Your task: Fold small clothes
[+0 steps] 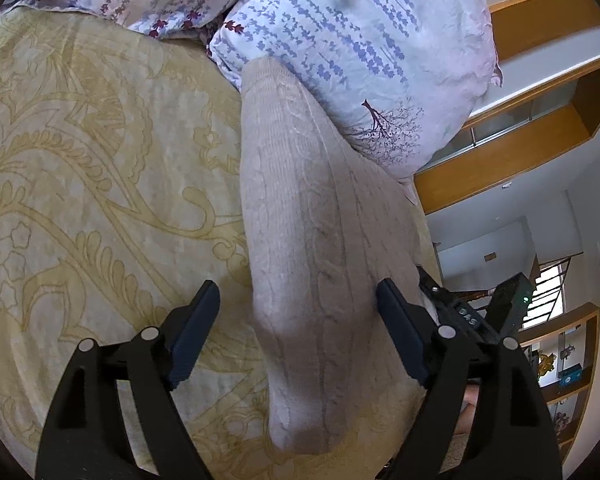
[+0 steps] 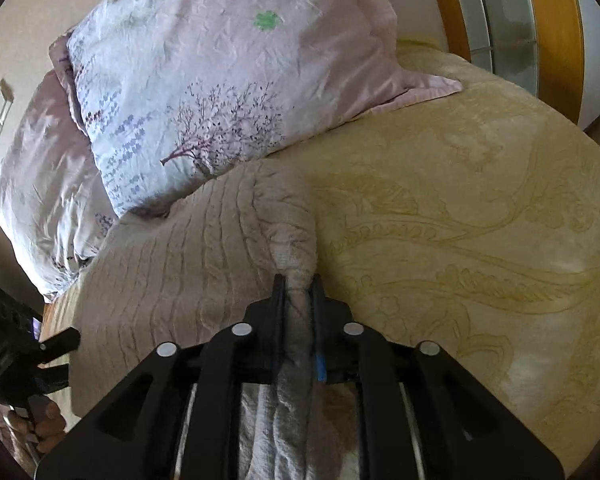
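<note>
**Bedroom, fold under way on the blanket**

Bedroom with wooden shelving (image 1: 540, 20) along the far wall; a wide bed serves as folding surface. Its cream blanket (image 1: 100, 160), patterned with gold scrolls, gives a flat, soft base for spreading a garment.

Two floral pillows (image 2: 204, 92) lie at the far end, out of the working area, though one touches the garment's far edge.

Beige cable-knit sweater (image 1: 320, 220) lies on the blanket, near side of the pillows, part of it already doubled into a long band.

Right gripper (image 2: 299, 280): fingers together, clamped on a bunched fold of knit — likely held so the edge can be carried over.

Left gripper (image 1: 296, 304): fingers wide apart, straddling the knit band without pressing it. Probably positioned for the next pinch, or just let go; cannot tell which.
</note>
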Motion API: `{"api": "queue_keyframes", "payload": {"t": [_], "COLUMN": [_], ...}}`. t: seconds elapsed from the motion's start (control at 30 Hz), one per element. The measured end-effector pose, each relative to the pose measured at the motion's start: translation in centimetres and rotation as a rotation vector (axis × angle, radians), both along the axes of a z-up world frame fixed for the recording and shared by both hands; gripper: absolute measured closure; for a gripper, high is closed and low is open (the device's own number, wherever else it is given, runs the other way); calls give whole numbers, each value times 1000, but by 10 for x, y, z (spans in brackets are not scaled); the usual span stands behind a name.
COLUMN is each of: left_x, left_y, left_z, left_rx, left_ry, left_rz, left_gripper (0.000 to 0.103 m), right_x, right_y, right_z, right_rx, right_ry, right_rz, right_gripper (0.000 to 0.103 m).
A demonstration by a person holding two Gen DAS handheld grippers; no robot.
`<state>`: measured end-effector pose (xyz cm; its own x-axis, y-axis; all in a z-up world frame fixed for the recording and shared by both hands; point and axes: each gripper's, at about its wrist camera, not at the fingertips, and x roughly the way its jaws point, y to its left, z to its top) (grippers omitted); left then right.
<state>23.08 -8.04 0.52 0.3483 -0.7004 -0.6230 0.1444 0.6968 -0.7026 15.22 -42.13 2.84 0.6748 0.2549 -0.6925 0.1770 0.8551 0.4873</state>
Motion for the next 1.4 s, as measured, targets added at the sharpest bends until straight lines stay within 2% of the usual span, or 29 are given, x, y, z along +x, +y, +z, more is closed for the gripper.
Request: {"api": "queue_keyframes", "payload": {"t": [0.1, 0.23, 0.4, 0.53, 0.63, 0.73, 0.83, 0.93, 0.97, 1.0, 1.07, 1.17, 1.3, 1.4], "left_x": [0, 1, 3, 4, 5, 6, 7, 9, 10, 11, 14, 18, 23, 25], "left_y": [2, 1, -3, -5, -7, -12, -15, -13, -12, -12, -10, -10, -14, -17], "left_z": [2, 2, -1, -2, -3, -2, -2, -1, 0, 0, 1, 2, 0, -2], "left_rx": [-4, -2, -13, -17, -21, -19, -21, -26, -25, -23, -21, -17, -19, -31], "left_ry": [-4, -4, 9, 15, 16, 10, 13, 18, 14, 10, 8, 4, 6, 8], "left_rz": [6, 6, 1, -3, -8, -13, -18, -22, -19, -16, -12, -10, -26, -48], "left_gripper": [22, 22, 22, 22, 22, 21, 21, 21, 21, 21, 21, 21, 22, 26], "right_x": [-17, -22, -11, -5, -4, -3, -5, -10, -12, -13, -13, -3, 17, 28], "right_y": [-2, 8, 21, 21, 17, 8, -8, -20, -22, -26, -32, -35, -35, -34], "right_z": [18, 31, 22, 4, -4, -13, -23, -18, -14, -8, 2, 3, -15, -25], "right_rx": [5, 18, 9, 17, 49, 130, 284, 391, 412, 434, 430, 374, 390, 421], "right_ry": [-80, -129, -81, -1, 10, 5, 2, 12, 4, -15, -45, 13, 115, 154], "right_rz": [-24, 34, 90, 78, 65, 45, 26, 29, 32, 34, 27, 23, 39, 76], "right_gripper": [83, 83, 82, 82, 82, 82, 82, 81, 72, 52, 30, 29, 29, 29]}}
